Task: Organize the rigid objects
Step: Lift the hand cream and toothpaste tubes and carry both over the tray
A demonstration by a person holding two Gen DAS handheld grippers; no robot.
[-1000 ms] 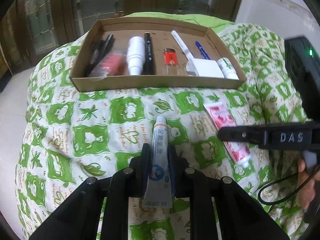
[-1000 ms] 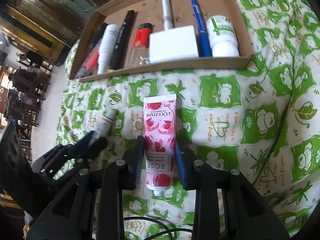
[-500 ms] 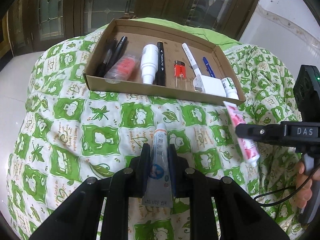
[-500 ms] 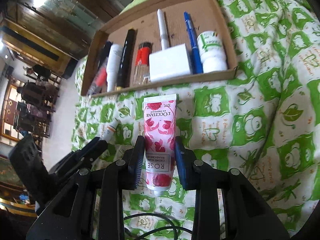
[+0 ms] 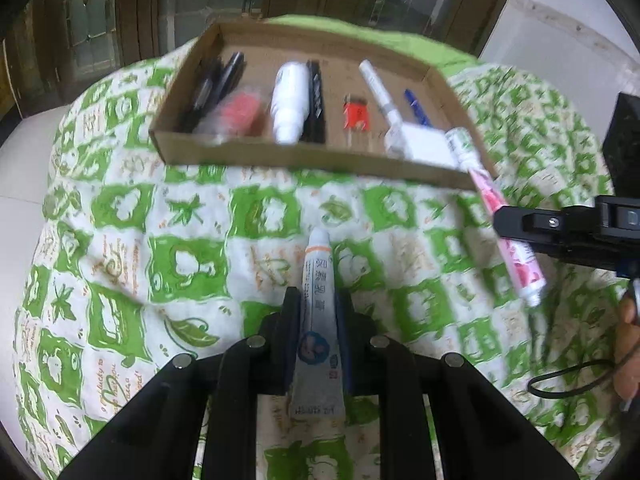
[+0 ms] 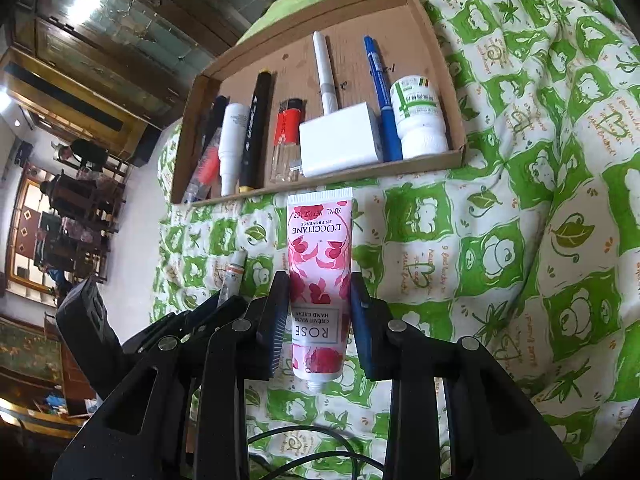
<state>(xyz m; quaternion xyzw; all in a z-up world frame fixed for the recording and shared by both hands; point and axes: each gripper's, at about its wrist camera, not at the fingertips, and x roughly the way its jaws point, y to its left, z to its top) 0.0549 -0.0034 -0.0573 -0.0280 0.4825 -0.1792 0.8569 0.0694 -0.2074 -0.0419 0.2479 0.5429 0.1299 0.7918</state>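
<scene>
Both grippers hold a tube: the left gripper [image 5: 316,316] is closed on a thin grey ointment tube [image 5: 317,312], its white cap pointing ahead, and the right gripper [image 6: 320,312] is clamped on a pink flowered hand cream tube [image 6: 320,276], its cap toward the camera. Ahead of both lies a shallow cardboard tray [image 6: 352,176] on a green and white quilt [image 6: 520,240], with pens, a lighter, a white box and a small bottle in a row inside. Both tubes look light and soft-walled, so I judge a hard squeeze may dent them; the grip in the middle of the body seems good. Their skin looks smooth, perhaps slippery.
</scene>
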